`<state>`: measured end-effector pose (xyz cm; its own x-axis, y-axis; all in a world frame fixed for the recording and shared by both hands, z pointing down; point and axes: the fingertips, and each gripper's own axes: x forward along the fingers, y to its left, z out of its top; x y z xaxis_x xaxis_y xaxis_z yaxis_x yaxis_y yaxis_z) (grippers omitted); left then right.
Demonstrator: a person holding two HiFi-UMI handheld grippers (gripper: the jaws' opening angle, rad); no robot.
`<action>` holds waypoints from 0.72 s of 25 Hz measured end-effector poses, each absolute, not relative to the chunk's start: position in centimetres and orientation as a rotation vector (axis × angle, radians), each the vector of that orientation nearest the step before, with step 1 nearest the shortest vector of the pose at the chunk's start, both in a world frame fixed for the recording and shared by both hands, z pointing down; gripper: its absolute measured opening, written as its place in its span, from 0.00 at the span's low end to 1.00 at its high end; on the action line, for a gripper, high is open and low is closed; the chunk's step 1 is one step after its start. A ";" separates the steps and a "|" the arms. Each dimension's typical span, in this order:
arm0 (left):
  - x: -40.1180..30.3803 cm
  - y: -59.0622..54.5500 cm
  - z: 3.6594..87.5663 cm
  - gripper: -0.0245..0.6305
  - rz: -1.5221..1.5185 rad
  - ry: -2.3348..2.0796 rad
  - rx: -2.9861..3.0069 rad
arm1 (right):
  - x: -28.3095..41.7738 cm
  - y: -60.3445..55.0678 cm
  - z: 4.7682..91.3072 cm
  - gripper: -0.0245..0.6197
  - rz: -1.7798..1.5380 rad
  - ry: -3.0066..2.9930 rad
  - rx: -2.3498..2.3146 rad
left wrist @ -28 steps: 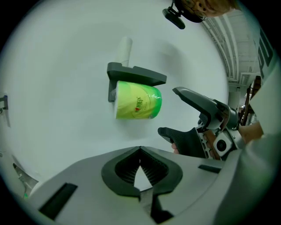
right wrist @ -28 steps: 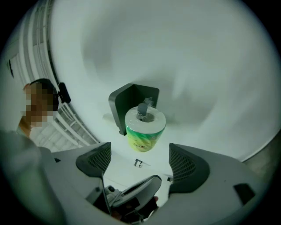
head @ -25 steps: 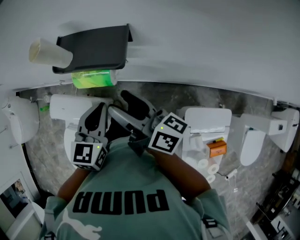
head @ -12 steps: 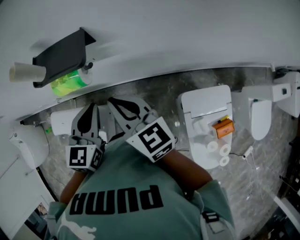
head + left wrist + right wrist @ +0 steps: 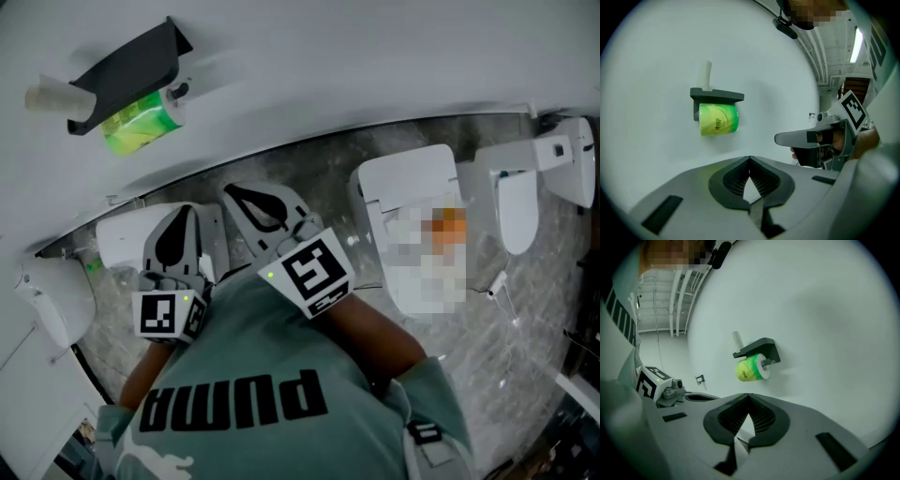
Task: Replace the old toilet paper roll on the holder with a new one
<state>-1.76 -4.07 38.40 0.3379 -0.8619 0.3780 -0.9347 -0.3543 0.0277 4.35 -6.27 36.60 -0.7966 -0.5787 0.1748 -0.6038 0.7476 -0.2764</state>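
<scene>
Where shirt (image 5: pixel 253 412) reads PUMA, green TP roll (image 5: pixel 718 120) w/ red print, illegible

Green-wrapped roll (image 5: pixel 718 119) hangs horizontal under the black wall holder (image 5: pixel 717 96), ahead of and above my left tongs (image 5: pixel 750 161); bare cardboard tube (image 5: pixel 707 75) stands on top.

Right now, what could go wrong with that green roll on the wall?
1. The cardboard tube just rests on top of the black holder; a bump might knock it off.
2. Both the left tool and right tool are shut, so they'd likely shove the green roll, not grab it.
</scene>
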 end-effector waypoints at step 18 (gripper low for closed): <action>-3.0 14.8 36.7 0.04 0.302 -1.455 2.477 | 7.2 12.5 34.0 0.05 0.425 -2.717 1.318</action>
